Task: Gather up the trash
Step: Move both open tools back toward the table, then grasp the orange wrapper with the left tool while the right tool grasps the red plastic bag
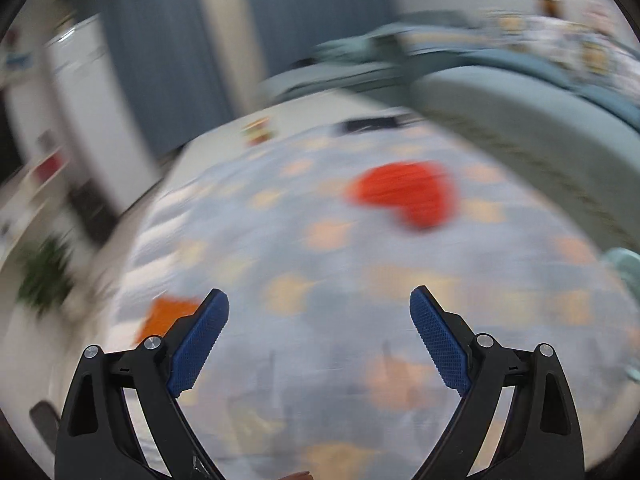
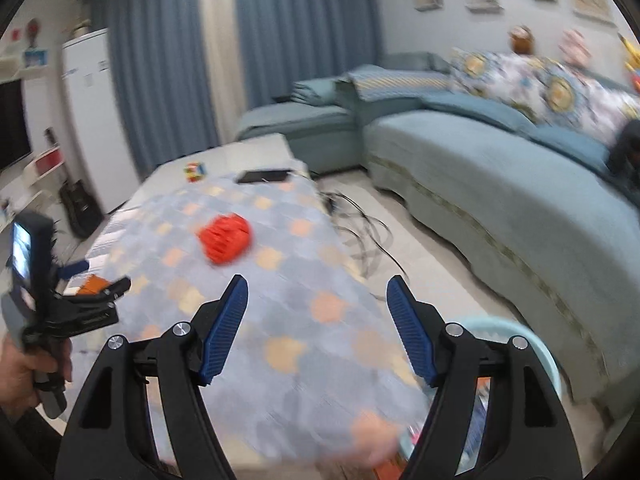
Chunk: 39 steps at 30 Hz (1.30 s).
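A crumpled red piece of trash [image 1: 406,196] lies on the patterned tablecloth [image 1: 320,264]; it also shows in the right wrist view [image 2: 225,240]. An orange flat piece [image 1: 166,318] lies near the table's left edge, seen too in the right wrist view [image 2: 93,284]. My left gripper [image 1: 319,300] is open and empty, short of the red trash. My right gripper [image 2: 317,290] is open and empty above the near part of the table. The left gripper [image 2: 100,288] shows in the right wrist view, over the orange piece. A light teal bin [image 2: 532,352] with trash inside stands at the table's right.
A teal sofa [image 2: 500,184] runs along the right. A Rubik's cube [image 2: 195,171] and a black flat device [image 2: 264,176] lie at the table's far end. Cables [image 2: 360,232] lie on the floor between table and sofa. A white cabinet [image 2: 96,112] stands far left.
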### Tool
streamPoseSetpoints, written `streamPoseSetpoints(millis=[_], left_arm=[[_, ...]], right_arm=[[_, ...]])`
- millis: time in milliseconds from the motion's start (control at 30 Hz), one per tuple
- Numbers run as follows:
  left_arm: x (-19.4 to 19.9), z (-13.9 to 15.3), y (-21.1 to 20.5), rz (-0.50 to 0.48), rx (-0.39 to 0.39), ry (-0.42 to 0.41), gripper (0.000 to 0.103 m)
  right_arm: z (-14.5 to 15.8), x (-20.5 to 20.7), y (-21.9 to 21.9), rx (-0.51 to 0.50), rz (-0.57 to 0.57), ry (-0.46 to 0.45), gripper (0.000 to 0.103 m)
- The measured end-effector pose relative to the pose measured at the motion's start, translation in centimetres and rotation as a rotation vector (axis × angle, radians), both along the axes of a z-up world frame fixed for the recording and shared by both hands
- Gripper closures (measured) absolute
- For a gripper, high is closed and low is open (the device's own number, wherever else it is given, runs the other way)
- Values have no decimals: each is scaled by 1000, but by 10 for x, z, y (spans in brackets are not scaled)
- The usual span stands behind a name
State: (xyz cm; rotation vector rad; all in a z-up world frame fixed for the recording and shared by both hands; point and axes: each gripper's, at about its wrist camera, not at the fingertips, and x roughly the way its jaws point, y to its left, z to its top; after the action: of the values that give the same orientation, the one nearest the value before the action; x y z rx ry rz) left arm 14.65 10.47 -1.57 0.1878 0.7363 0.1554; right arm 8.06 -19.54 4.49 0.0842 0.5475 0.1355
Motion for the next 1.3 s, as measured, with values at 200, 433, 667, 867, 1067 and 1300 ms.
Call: streamPoseSetpoints(millis=[200, 433, 667, 867, 1067, 1300], left_arm=[[22, -22, 110, 266, -45, 45, 14], [48, -35, 150, 364, -112, 86, 14], [62, -66, 157, 453, -96, 169, 14], [59, -76, 170, 464, -177, 188, 7], [60, -79, 176, 460, -255, 192, 10], [64, -77, 163, 385, -235, 182, 40]], right_arm=[[27, 70, 79, -30, 120, -64, 30], [-9, 146, 137, -43, 175, -23, 28], [-65, 200, 159, -4, 147, 136, 28], [-89, 223, 175, 13, 145, 192, 28], [-115, 239, 188, -8, 120, 253, 28], [-136, 251, 190, -97, 66, 278, 28]])
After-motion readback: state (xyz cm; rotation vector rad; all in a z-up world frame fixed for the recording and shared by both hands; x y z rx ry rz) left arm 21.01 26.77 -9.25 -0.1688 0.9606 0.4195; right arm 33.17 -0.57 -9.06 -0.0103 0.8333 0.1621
